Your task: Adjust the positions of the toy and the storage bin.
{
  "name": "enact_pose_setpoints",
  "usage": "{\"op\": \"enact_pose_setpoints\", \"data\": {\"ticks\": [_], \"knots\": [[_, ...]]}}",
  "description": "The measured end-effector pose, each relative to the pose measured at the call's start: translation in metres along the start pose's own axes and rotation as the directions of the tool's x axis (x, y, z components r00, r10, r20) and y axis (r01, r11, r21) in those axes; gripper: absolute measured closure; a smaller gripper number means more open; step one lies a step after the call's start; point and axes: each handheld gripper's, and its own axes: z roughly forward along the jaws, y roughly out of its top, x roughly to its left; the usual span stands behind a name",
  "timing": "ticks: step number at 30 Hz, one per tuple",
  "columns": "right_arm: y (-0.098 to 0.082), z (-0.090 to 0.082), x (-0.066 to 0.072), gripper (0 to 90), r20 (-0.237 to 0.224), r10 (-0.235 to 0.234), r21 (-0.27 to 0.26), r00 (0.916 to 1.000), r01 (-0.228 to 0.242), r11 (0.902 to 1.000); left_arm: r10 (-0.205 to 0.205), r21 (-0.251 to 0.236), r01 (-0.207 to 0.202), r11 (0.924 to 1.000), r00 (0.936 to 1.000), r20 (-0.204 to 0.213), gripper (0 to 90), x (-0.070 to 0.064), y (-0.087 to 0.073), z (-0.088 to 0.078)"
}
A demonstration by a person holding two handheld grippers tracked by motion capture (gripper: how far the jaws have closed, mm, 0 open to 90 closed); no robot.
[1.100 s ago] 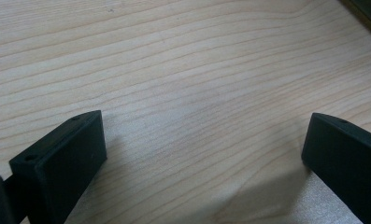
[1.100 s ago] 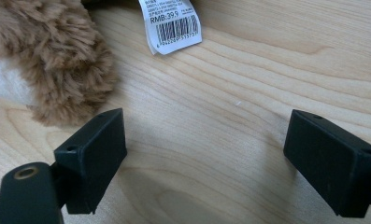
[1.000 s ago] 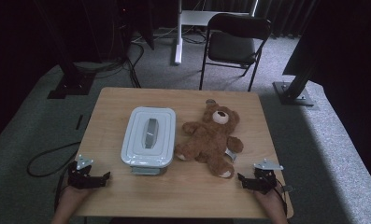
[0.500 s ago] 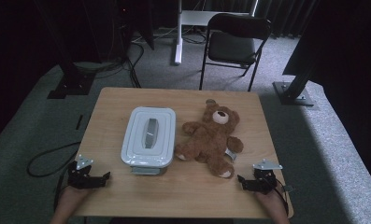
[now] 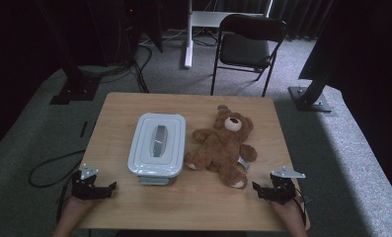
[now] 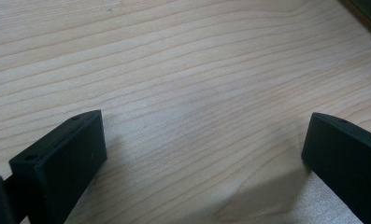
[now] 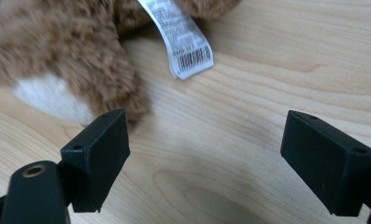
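The teddy bear (image 5: 224,147) is lying on its back on the wooden worktop (image 5: 198,207), touching the right side of a white lidded box (image 5: 157,145). The right gripper (image 5: 263,191) is resting near the worktop's front right corner, fingers (image 7: 99,154) standing wide and holding nothing; one bear leg (image 7: 87,74) and a white label (image 7: 183,39) are lying just ahead of them. The left gripper (image 5: 106,188) is sitting at the front left, fingers (image 6: 61,161) also wide over bare wood.
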Motion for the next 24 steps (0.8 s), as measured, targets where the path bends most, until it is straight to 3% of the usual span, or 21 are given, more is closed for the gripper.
{"op": "enact_pose_setpoints", "data": {"ticks": [9, 15, 24], "knots": [[0.016, -0.011, 0.01, 14.8, 0.034, 0.011, -0.042, 0.9994, -0.01, 0.9991, 0.0, 0.0, 0.0, 1.0, 1.0, 0.0, 0.6, 0.0, 0.0, 0.0], [0.032, -0.019, 0.018, 14.8, 0.024, 0.024, -0.095, 0.9994, -0.021, 0.9952, 0.0, 0.0, 0.0, 1.0, 1.0, 0.0, 0.6, 0.0, 0.0, 0.0], [0.052, -0.016, 0.031, 14.8, 0.01, 0.015, -0.118, 0.9998, -0.014, 0.9929, 0.0, 0.0, 0.0, 1.0, 1.0, 0.0, 0.6, 0.0, 0.0, 0.0]]}}
